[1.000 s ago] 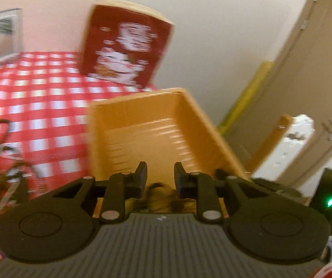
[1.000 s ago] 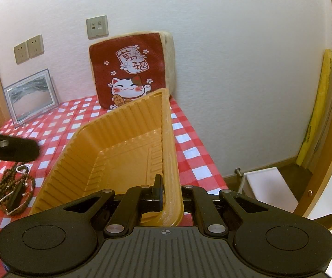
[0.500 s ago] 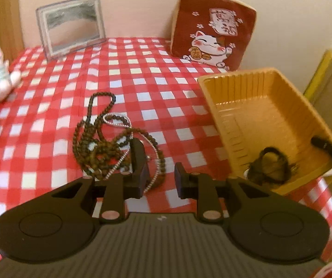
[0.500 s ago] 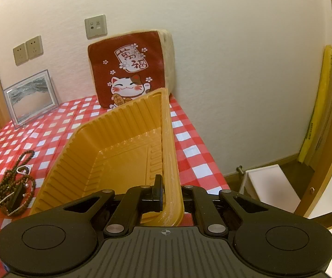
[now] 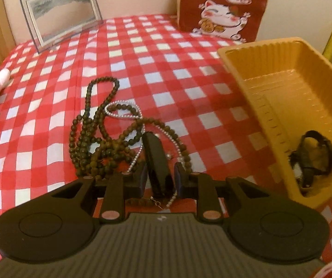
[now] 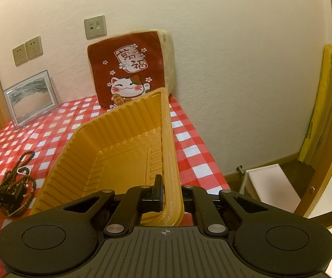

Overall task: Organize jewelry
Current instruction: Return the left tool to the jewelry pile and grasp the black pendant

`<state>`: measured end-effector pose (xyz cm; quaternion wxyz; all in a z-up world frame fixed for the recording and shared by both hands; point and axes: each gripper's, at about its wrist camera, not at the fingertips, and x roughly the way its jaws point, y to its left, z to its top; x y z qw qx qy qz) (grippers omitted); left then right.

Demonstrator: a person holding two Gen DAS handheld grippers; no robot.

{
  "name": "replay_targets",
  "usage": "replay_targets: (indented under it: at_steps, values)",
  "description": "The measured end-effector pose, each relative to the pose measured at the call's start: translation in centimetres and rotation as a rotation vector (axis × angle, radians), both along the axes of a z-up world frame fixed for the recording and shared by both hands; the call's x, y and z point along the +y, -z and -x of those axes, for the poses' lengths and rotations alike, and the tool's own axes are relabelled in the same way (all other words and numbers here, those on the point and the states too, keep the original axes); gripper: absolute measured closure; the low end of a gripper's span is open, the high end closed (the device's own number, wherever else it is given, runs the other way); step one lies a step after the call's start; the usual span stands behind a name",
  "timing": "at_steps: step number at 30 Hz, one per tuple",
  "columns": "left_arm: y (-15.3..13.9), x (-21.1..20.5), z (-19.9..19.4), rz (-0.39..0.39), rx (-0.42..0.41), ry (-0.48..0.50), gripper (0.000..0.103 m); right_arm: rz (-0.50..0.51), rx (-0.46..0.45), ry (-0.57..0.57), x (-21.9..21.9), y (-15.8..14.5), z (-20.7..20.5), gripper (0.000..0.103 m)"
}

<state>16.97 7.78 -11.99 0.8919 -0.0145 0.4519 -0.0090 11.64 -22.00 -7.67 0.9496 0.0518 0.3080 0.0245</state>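
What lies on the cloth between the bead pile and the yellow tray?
Only bare checkered tablecloth separates the bead necklaces from the yellow tray; the left wrist view shows it.

My left gripper (image 5: 159, 178) has swung away from the orange tray (image 5: 288, 106), which now sits off to the right of my fingers, and dropped low over the bead necklaces (image 5: 101, 139). A black clip (image 5: 155, 162) now lies between my parted fingertips.

The left black two-finger gripper (image 5: 159, 180) hangs low, angled downward, its jaws parted with a gap between them. The right black two-finger gripper (image 6: 169, 191) sits level, jaws clamped tight together.
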Motion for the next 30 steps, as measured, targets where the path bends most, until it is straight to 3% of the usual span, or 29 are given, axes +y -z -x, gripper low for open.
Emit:
replay_targets:
  at_steps: [18,26,30]
  values:
    - [1.0,-0.8,-1.5,-0.087,0.011,0.069,0.084,-0.007,0.004,0.004,-0.1,0.1,-0.1,0.098]
    - [-1.3,0.3,-0.1,-0.018,-0.03,0.031,0.084,-0.006,0.001,0.001,0.1,0.2,-0.2,0.098]
    - [-3.1,-0.6,0.1,0.026,-0.073,0.059,0.084,0.0,-0.005,-0.004,0.2,0.3,-0.2,0.098]
